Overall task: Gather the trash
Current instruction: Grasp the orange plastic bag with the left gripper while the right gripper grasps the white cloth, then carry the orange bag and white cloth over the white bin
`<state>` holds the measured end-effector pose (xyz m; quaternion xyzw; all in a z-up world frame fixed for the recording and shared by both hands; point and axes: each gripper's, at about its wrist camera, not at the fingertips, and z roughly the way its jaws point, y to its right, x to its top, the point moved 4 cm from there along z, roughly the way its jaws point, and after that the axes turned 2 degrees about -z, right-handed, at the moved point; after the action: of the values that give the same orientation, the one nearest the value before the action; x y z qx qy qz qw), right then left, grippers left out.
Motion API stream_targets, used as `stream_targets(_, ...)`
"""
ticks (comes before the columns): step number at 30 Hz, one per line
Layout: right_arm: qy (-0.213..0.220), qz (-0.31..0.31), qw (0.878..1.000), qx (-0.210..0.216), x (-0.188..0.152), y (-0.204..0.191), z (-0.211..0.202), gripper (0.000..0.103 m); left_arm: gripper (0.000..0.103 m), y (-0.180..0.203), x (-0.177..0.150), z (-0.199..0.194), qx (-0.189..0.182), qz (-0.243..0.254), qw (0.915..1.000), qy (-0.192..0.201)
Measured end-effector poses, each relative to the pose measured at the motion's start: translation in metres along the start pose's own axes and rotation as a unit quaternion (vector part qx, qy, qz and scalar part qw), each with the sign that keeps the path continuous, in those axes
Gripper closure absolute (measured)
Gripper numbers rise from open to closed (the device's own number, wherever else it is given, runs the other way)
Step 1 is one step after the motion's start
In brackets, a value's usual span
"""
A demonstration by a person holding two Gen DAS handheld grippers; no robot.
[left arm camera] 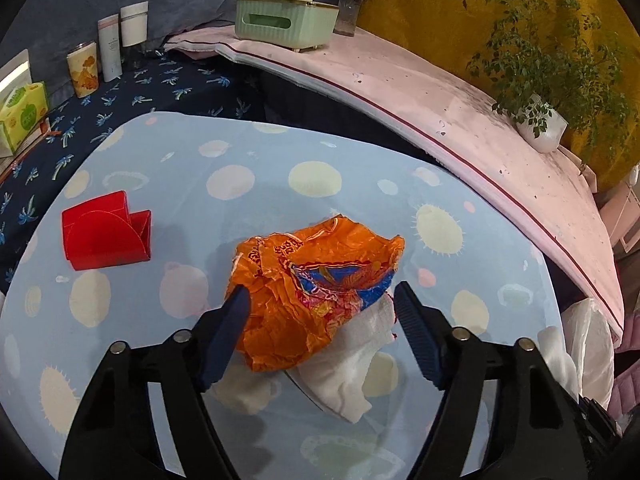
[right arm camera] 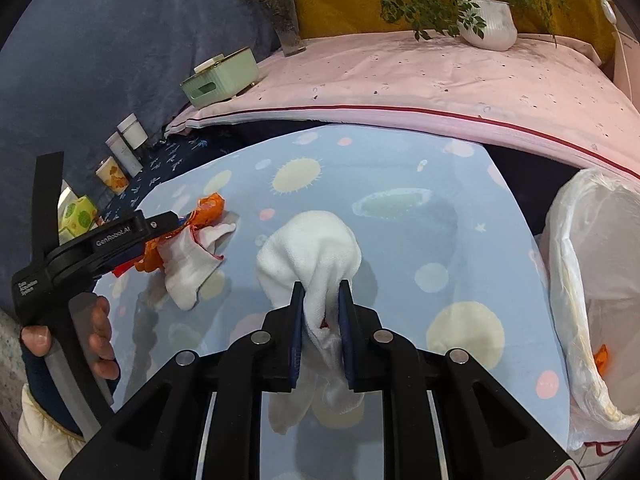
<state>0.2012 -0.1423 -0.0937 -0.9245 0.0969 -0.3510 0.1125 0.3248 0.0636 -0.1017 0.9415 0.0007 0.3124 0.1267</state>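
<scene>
A crumpled orange wrapper (left arm camera: 316, 292) lies on the blue spotted tablecloth (left arm camera: 240, 184), partly on top of a white cloth (left arm camera: 352, 360). My left gripper (left arm camera: 322, 294) straddles the wrapper. Its left pad touches the wrapper's edge and its right pad stands just clear, so the jaws are open. In the right wrist view my right gripper (right arm camera: 322, 300) is shut on a second bunched white cloth (right arm camera: 316, 248), which bulges out beyond the pads. A white trash bag (right arm camera: 580, 280) gapes at the table's right edge, with an orange scrap (right arm camera: 600, 354) inside.
A red folded paper box (left arm camera: 106, 236) sits left of the wrapper. Behind the table, a pink-covered ledge (left arm camera: 440, 96) carries a green tissue box (left arm camera: 284, 20), a glass vase (left arm camera: 352, 12) and a potted plant (left arm camera: 544, 124). Tins and bottles (left arm camera: 110, 52) line the far left.
</scene>
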Motion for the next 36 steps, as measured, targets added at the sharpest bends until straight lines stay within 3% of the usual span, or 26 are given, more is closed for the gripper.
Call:
stream_targets(2, -0.001, -0.002, 1.000, 0.004, 0.005, -0.005, 0.006, 0.087, 0.047, -0.002, 0.001, 0.007, -0.008, -0.001, 0.9999, -0.009)
stream_targets(4, -0.003, -0.005, 1.000, 0.006, 0.008, -0.010, 0.013, 0.087, 0.063, -0.002, 0.001, 0.007, -0.010, 0.000, 0.9999, -0.005)
stream_targets(10, -0.005, -0.005, 1.000, 0.014, 0.013, -0.016, 0.023, 0.087, 0.083, -0.002, 0.004, 0.002, -0.016, 0.008, 0.9998, 0.004)
stream_targets(16, 0.009, -0.002, 1.000, 0.015, 0.021, -0.013, 0.014, 0.087, 0.087, 0.009, 0.013, -0.018, -0.016, 0.016, 0.9994, 0.027)
stream_targets(21, 0.036, 0.003, 0.999, 0.010, 0.034, 0.000, -0.009, 0.087, 0.087, 0.041, 0.023, -0.046, -0.041, 0.032, 0.9973, 0.052)
stream_targets(27, 0.076, 0.020, 0.997, -0.002, 0.048, 0.030, -0.045, 0.087, 0.087, 0.101, 0.021, -0.072, -0.086, 0.066, 0.9919, 0.067)
stream_targets(36, 0.113, 0.064, 0.991, -0.036, 0.050, 0.098, -0.091, 0.087, 0.087, 0.205, -0.010, -0.084, -0.149, 0.126, 0.9793, 0.053)
